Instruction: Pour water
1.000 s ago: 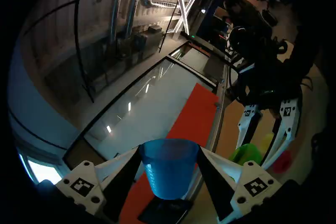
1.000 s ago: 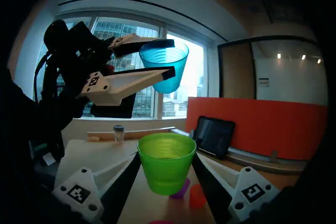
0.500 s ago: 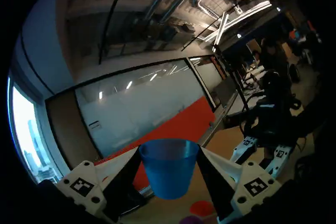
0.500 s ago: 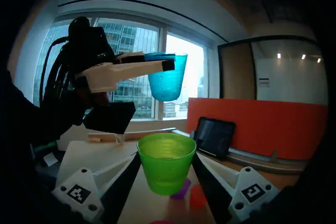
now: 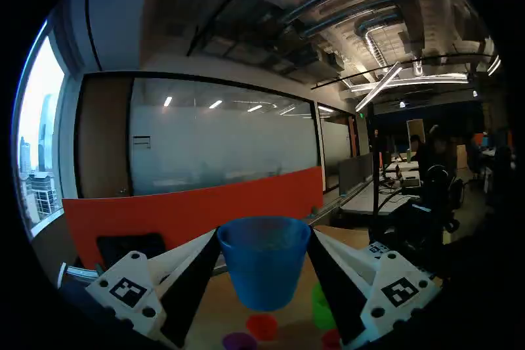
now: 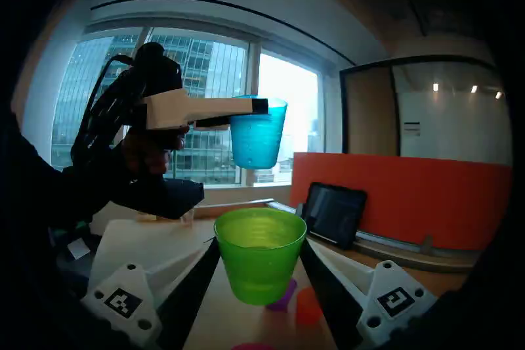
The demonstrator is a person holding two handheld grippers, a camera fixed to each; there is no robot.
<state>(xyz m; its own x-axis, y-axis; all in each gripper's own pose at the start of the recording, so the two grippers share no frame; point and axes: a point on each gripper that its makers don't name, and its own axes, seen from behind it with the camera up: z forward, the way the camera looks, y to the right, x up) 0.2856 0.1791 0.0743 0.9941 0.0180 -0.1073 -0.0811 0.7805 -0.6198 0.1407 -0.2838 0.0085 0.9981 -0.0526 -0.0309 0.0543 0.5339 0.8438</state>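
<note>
- The green cup [image 6: 260,255] hides most of a purple thing [image 6: 287,299] behind it.
- Far desks [image 5: 387,187] in the left gripper view are dark and blurred; perhaps people [image 5: 416,146] sit there.

White fingers [image 5: 164,264] with black inner faces and square black-and-white tags [image 5: 128,291] marked the left gripper [image 5: 262,237]. The right gripper [image 6: 259,246] looked the same. Black cables [image 6: 108,90] looped behind the left one.

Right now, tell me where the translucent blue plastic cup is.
In the right gripper view the translucent blue plastic cup hangs upright in the left hand-held gripper, above the green plastic cup, before the window.
</note>
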